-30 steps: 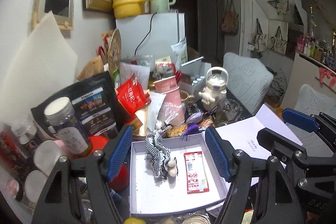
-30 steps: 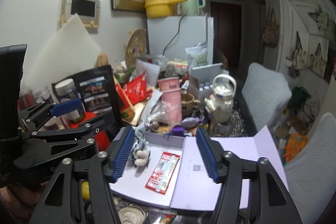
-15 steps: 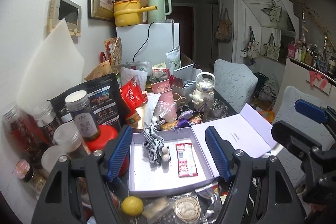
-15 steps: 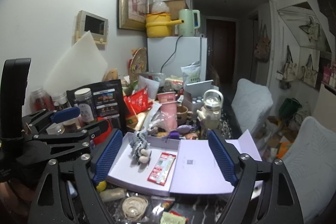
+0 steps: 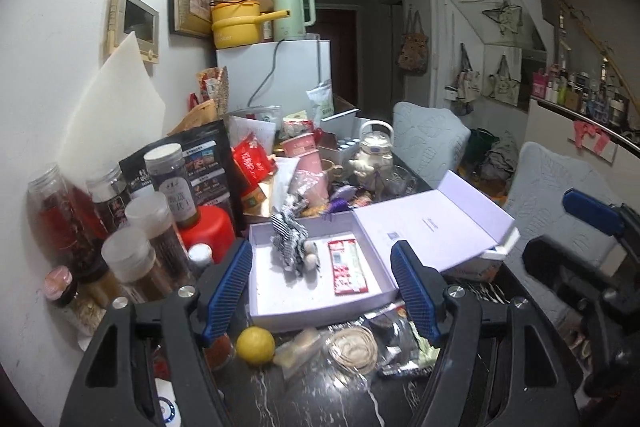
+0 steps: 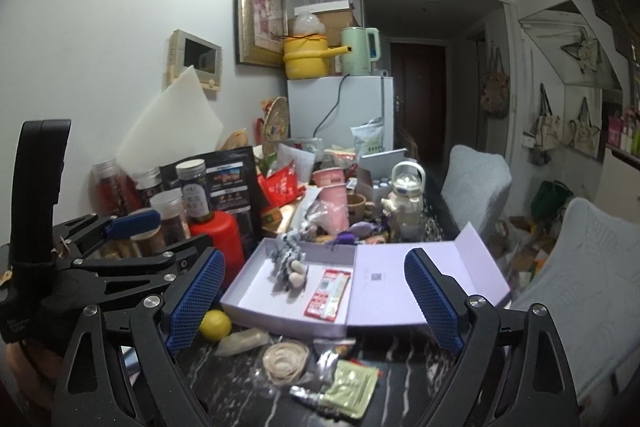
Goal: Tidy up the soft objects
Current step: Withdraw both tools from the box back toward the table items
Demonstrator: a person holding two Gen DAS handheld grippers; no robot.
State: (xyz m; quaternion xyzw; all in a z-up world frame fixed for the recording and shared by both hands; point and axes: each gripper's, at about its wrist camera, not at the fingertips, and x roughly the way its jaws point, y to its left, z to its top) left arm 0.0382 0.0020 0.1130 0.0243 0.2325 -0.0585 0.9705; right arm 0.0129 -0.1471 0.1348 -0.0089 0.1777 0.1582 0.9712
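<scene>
Lavender box (image 5: 320, 301) farther from both grippers

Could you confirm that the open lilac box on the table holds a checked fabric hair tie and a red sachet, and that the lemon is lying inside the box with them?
Not quite. The lemon lies outside the box, on the dark table by its near left corner, as the left wrist view shows. The checked hair tie and the red sachet are indeed inside the open box.

Labels on the jars (image 5: 172, 187) too small to read; print on the red sachet (image 5: 347, 267) illegible; right gripper (image 5: 592, 227) cut off at the frame edge; box (image 6: 256, 291) corner hidden behind a blue pad
</scene>
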